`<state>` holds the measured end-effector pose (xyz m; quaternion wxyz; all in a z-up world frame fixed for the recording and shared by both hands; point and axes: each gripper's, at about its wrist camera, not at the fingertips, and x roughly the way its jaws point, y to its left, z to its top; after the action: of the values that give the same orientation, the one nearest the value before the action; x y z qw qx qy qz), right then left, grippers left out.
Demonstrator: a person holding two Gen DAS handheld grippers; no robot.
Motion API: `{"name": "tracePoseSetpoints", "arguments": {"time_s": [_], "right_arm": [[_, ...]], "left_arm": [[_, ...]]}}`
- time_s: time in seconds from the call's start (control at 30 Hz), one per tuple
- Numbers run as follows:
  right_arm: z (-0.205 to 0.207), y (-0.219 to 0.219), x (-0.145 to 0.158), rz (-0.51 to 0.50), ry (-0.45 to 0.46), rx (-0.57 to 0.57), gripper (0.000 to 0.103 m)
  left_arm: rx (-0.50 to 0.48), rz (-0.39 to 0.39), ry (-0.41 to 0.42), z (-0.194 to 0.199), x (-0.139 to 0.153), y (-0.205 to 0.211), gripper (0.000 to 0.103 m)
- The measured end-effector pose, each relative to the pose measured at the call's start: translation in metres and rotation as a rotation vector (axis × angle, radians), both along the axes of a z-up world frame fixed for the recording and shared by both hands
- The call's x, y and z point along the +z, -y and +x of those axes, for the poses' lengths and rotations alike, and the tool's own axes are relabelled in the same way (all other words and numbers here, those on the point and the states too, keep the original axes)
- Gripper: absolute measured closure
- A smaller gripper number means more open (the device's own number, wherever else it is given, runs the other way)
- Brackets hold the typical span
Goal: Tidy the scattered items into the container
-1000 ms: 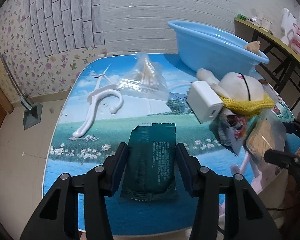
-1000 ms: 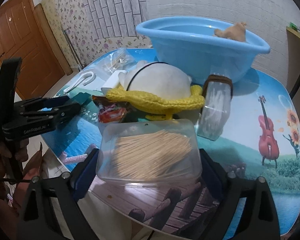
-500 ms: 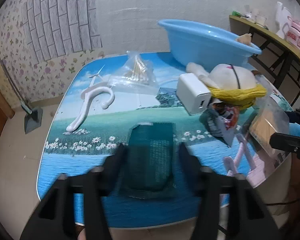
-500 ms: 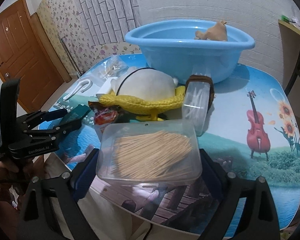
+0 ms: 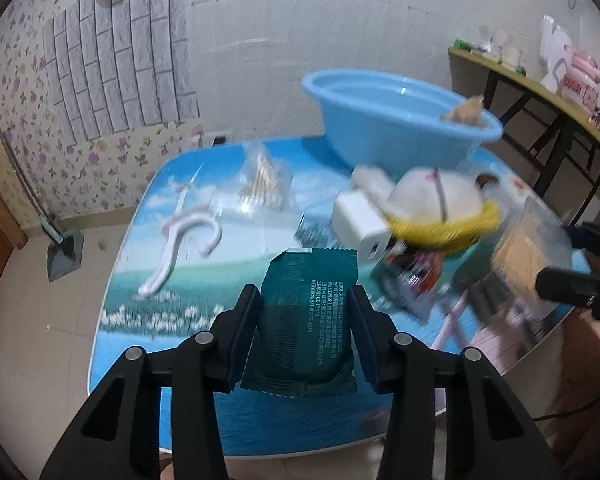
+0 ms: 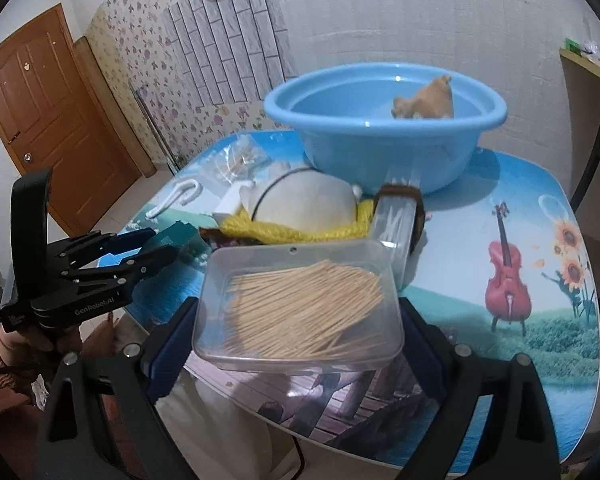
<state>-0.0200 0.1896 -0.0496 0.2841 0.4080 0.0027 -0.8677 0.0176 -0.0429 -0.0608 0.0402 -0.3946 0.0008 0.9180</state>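
Note:
My left gripper [image 5: 303, 300] is shut on a dark green packet [image 5: 306, 320] and holds it lifted above the table's near edge; it also shows at the left of the right wrist view [image 6: 156, 246]. My right gripper [image 6: 296, 312] is shut on a clear box of toothpicks [image 6: 300, 304], raised off the table. The blue basin [image 6: 384, 120] stands at the back of the table with a tan plush toy [image 6: 424, 100] inside. In the left wrist view the basin [image 5: 396, 120] is at the upper right.
On the table lie a white hook [image 5: 184, 240], a bag of cotton swabs [image 5: 260, 180], a white charger [image 5: 360, 220], a white cap with yellow knit [image 5: 440, 208], a snack wrapper [image 5: 416, 280], and a clear swab tube [image 6: 396, 224]. A shelf [image 5: 540, 84] stands to the right.
Both grippers have lifted with their loads: the green packet and the toothpick box have risen off the table. The left view tilted up and moved back.

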Motion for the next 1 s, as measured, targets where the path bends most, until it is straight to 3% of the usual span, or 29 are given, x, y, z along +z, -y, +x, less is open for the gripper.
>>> {"name": "tracePoseSetpoints", "arguments": {"time_s": [0.33, 0.47, 0.7, 1.0], "right_arm": [[-0.010, -0.014, 0.048, -0.062, -0.133, -0.032, 0.009], [-0.021, -0.022, 0.063, -0.079, -0.174, -0.059, 0.009], [-0.045, -0.033, 0.067, -0.096, -0.177, -0.093, 0.009], [-0.080, -0.039, 0.057, -0.089, -0.172, -0.116, 0.009]], "left_arm": [[-0.028, 0.065, -0.064, -0.024, 0.044, -0.019, 0.058], [-0.038, 0.051, -0.108, -0.038, 0.063, -0.026, 0.058], [-0.070, 0.056, -0.129, -0.072, 0.079, -0.044, 0.058], [-0.116, 0.029, -0.094, -0.111, 0.067, -0.072, 0.058]]}}
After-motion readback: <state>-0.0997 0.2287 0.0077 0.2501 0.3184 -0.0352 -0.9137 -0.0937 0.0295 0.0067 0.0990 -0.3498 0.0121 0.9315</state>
